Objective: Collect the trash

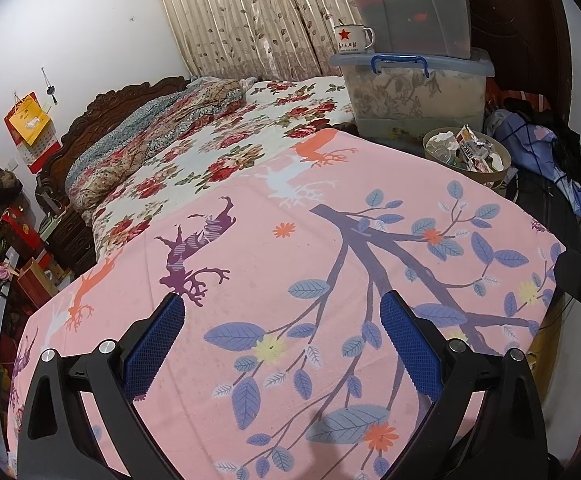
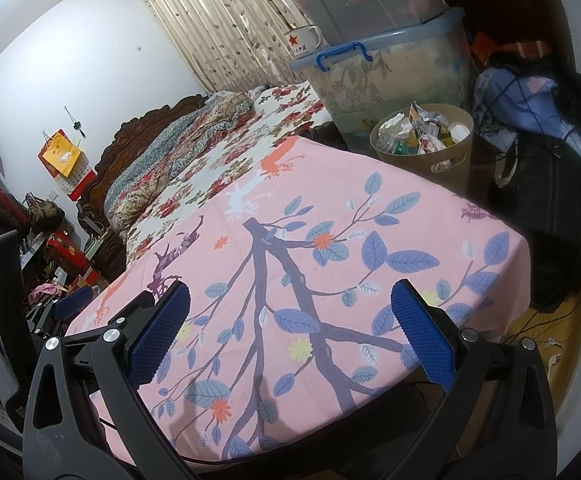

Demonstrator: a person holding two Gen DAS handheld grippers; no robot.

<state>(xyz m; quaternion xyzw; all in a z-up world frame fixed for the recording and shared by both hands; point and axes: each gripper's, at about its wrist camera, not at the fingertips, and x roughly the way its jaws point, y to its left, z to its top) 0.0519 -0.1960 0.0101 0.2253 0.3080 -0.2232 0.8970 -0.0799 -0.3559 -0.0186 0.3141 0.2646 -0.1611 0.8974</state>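
A tan trash bin (image 1: 490, 176) (image 2: 446, 156) stands beyond the far right edge of a pink patterned tablecloth (image 1: 290, 264) (image 2: 310, 240). It is heaped with crumpled paper, wrappers and a cup. My left gripper (image 1: 282, 312) hovers open over the cloth, blue pads wide apart and nothing between them. My right gripper (image 2: 290, 300) is open too, over the same cloth and empty. A blue pad and black frame of the left gripper (image 2: 70, 304) show at the left of the right wrist view. No loose trash lies on the cloth.
A bed with a floral blanket (image 1: 218, 148) lies beyond the table. Stacked plastic storage boxes (image 1: 410, 92) with an enamel mug (image 1: 352, 38) stand behind the bin. Clothes and bags (image 2: 538, 132) pile up at right. Clutter fills the floor at left (image 1: 6, 248).
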